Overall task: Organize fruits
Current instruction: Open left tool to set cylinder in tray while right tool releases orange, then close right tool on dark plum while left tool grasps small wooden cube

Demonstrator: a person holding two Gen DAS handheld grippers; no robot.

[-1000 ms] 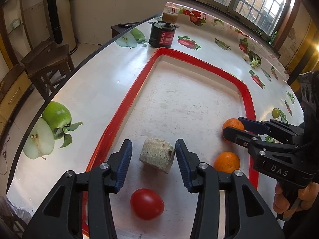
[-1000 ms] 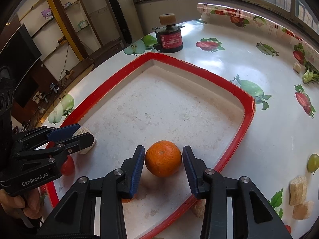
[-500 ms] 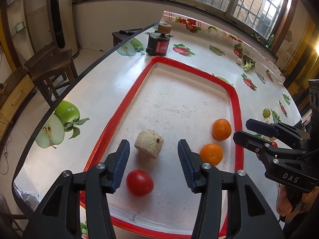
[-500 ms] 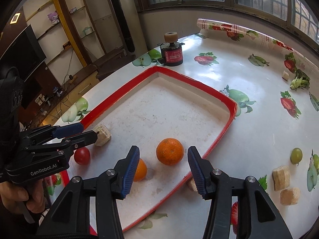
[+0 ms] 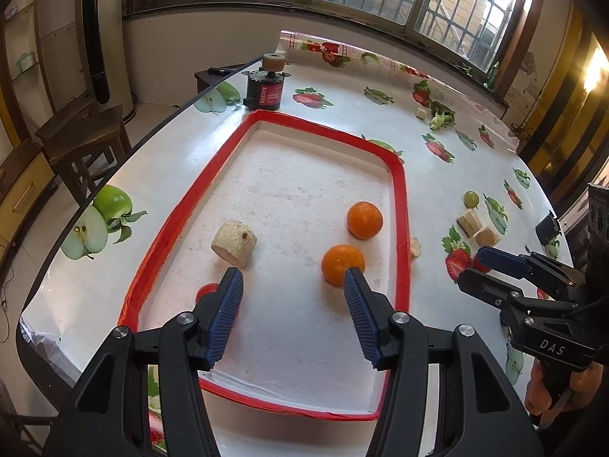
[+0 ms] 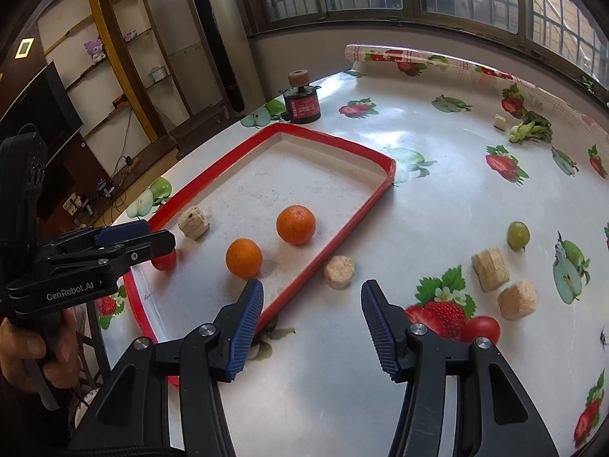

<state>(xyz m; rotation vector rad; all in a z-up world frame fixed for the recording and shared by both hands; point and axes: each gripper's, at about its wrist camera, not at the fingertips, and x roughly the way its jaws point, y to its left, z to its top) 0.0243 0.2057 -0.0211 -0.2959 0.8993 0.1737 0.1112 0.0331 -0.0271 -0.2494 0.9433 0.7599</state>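
Note:
A red-rimmed white tray (image 5: 399, 205) (image 6: 327, 243) holds two oranges (image 5: 342, 264) (image 5: 364, 219), a beige chunk (image 5: 233, 243) and a red tomato (image 5: 206, 291). In the right wrist view the oranges (image 6: 244, 257) (image 6: 295, 224), chunk (image 6: 193, 222) and tomato (image 6: 164, 259) show too. My left gripper (image 5: 293, 285) is open and empty above the tray's near end. My right gripper (image 6: 311, 297) is open and empty above the table, right of the tray. Outside the tray lie a beige chunk (image 6: 339, 271), two more chunks (image 6: 490, 269) (image 6: 517, 299), a green grape (image 6: 518, 235) and a tomato (image 6: 480, 329).
A black motor with a cork top (image 5: 267, 83) (image 6: 302, 103) stands beyond the tray's far end. Broccoli (image 6: 531, 130) and a small chunk (image 6: 499, 122) lie at the far right. A wooden stool (image 5: 82, 133) stands left of the table edge.
Both grippers have pulled back and up from the tray. The left moved away from the chunk, the right away from the orange and over the table right of the tray.

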